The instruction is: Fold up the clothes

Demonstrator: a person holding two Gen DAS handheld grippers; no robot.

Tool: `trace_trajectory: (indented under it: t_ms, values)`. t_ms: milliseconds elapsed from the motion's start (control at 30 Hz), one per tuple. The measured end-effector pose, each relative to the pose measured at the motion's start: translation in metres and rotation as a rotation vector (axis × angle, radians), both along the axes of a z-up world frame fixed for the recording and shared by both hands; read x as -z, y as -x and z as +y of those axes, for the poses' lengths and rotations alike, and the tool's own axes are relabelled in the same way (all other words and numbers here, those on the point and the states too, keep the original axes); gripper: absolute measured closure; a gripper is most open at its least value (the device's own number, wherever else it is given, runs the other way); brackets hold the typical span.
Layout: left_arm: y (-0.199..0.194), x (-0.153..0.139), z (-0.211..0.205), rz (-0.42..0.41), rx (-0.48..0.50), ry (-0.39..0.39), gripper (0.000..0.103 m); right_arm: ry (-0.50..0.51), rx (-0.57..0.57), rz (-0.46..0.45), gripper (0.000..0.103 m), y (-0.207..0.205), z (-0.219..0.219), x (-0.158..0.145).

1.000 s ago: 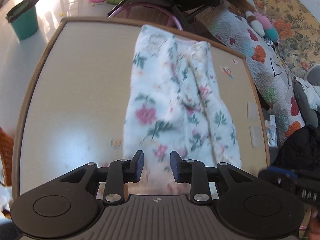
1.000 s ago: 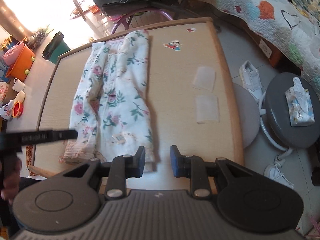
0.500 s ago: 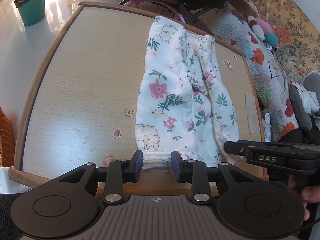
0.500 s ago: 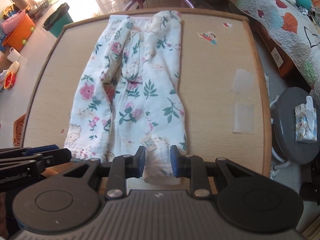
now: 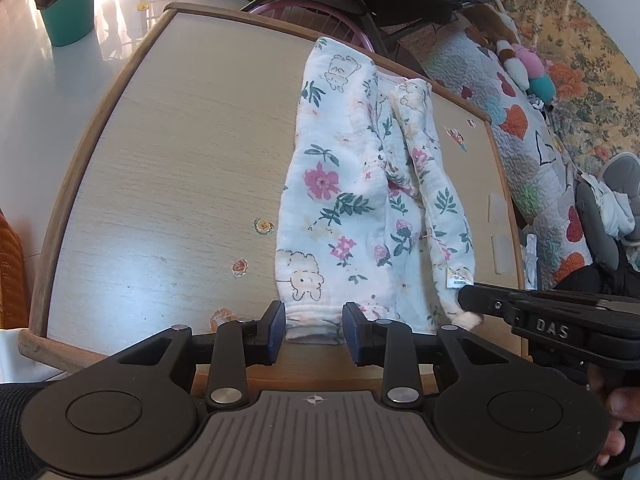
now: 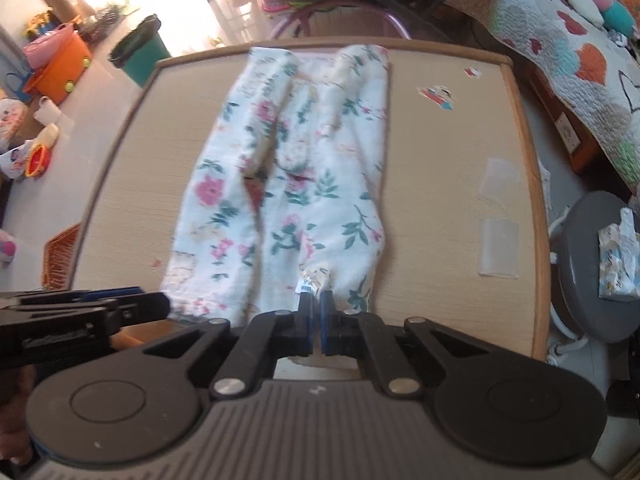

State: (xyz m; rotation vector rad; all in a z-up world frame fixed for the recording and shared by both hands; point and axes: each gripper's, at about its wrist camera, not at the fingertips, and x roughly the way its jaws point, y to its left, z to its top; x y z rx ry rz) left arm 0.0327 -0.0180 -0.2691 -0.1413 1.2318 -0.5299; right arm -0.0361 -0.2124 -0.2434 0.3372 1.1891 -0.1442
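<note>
**Right jaws close on the hem while the left lines up**

Half a second ago the right gripper (image 6: 316,320) stood with its jaws apart over the near edge of the garment (image 5: 360,208); now they are pinched together on the hem, just below the small white label (image 6: 310,282). Both grippers have also come nearer the cloth than they were a second ago.

The left gripper (image 5: 314,330) has its jaws wide, one pad on each side of the ribbed cuff (image 5: 312,316) at the near left corner, seemingly placed to bite that corner next. With both near corners held, the near end could probably be lifted and carried toward the far end for a fold.

One garment lies on the table (image 5: 160,168), a pale flowered piece stretched lengthwise from the near edge to the far edge, its sides already turned inward. Two grippers are at work. In the left view the right gripper's tip meets the cloth at the near right corner.

Outward, I count three small stickers (image 5: 264,226) left of the cloth, two clear tape patches (image 6: 498,246) and two more stickers to its right, one green bin (image 5: 66,6) on the floor, and one round stool (image 6: 580,280) with a tissue pack.
</note>
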Motion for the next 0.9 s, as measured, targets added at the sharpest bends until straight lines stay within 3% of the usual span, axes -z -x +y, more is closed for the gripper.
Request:
trace_trajectory:
  t_ms: [133, 533, 667, 900]
  values:
    - [-0.001, -0.002, 0.001, -0.001, -0.004, 0.005, 0.069, -0.011, -0.049, -0.004, 0.100, -0.008, 0.014, -0.001]
    - [-0.005, 0.004, 0.008, 0.008, -0.012, -0.006, 0.069, 0.010, -0.096, 0.087, 0.099, -0.027, 0.034, 0.039]
    - [-0.007, 0.004, 0.007, 0.007, -0.010, -0.002, 0.069, -0.009, -0.094, 0.104, 0.097, -0.028, 0.030, 0.028]
    - [-0.011, -0.002, 0.008, -0.002, -0.021, 0.008, 0.068, -0.048, -0.039, 0.040, 0.087, -0.031, 0.005, -0.025]
